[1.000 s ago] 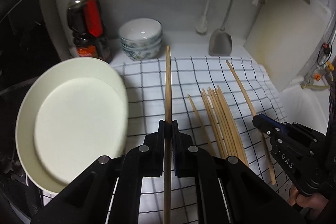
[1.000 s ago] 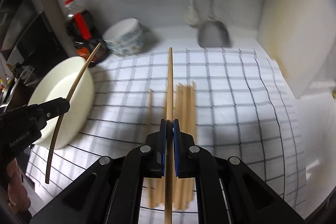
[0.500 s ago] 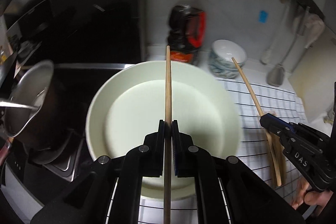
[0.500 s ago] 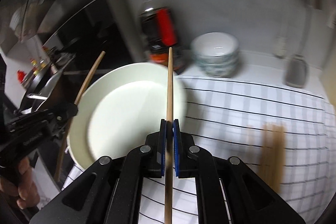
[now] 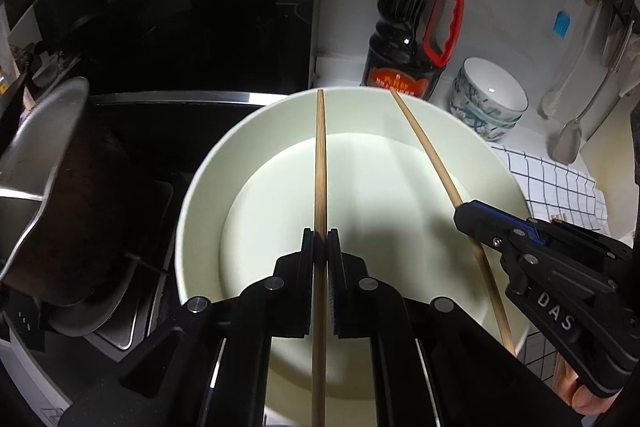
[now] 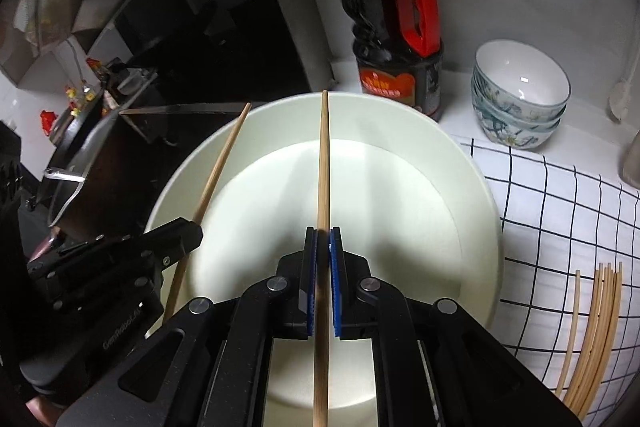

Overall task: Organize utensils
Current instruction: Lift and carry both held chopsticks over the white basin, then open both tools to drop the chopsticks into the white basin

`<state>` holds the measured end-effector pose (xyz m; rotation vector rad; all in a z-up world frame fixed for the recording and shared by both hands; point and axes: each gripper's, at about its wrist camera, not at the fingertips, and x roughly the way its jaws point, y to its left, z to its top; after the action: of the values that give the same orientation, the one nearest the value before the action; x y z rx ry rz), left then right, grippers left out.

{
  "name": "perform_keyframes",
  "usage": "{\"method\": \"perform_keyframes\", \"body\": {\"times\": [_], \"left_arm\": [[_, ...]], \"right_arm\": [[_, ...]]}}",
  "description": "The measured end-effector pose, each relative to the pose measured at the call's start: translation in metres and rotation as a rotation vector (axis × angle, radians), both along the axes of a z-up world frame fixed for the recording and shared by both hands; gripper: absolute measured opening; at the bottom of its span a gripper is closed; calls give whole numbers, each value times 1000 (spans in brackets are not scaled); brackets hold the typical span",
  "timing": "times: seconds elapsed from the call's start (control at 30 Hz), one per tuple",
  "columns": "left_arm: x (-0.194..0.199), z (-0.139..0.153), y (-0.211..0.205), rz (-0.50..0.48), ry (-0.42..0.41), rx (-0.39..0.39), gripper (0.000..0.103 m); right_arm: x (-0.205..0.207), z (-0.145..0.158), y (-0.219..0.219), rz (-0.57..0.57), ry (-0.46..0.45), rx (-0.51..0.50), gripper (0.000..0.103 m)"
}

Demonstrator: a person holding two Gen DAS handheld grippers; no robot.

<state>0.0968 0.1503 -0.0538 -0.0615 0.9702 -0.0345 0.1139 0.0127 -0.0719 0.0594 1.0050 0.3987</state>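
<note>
**Two chopsticks carried over the white dish**

The left gripper [image 5: 321, 259] was clamped on a chopstick [image 5: 320, 163], its pads pressed together around the shaft partway along, the far end reaching toward the back rim of the white dish [image 5: 208, 179]. The right gripper [image 6: 323, 259] was likewise clamped on a second chopstick [image 6: 323, 163], which also pointed across the dish toward its back rim. Both sticks hung above the dish bottom, side by side but apart, neither touching it as far as could be told.

A chopstick looked light, thin and stiff, with a smooth rounded surface that could pivot or slide between flat pads. A hold near the middle seemed best, since a grip close to one end would let the long free part swing. Dropped from low, it should come to no harm.

A second earlier both grippers were over the checked cloth [image 6: 560, 211], where the remaining chopsticks [image 6: 596, 331] lay in a loose bundle, and the dish sat off at the cloth's left edge. Since then both hands had swung left, so the dish filled each view and the bottle [image 6: 396, 27] and stacked bowls [image 6: 520, 95] stood just behind it. Each grip had stayed closed throughout.
</note>
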Motion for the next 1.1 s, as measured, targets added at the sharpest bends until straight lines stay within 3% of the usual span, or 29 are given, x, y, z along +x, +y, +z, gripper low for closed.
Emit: {"method": "perform_keyframes", "body": {"times": [0.3,0.73,0.8,0.87,0.93,1.03,1.1], "left_arm": [[17,-26,-4,-30,44,15,7],[17,-39,-4,-36,72,44,9],[16,-37,-3,-33,68,47,16],[14,-35,-1,-22,57,57,40],[11,-30,2,-6,37,60,57],[7,-23,6,12,16,65,64],[5,-20,9,29,12,68,70]], "right_arm": [[17,-26,-1,-45,69,-34,6],[11,-37,-11,-85,80,-53,7],[7,-34,-13,-83,63,-66,11],[7,-31,-13,-85,53,-67,18],[6,-27,-14,-86,45,-65,22],[4,-22,-15,-89,33,-69,24],[2,-19,-16,-91,24,-67,32]]}}
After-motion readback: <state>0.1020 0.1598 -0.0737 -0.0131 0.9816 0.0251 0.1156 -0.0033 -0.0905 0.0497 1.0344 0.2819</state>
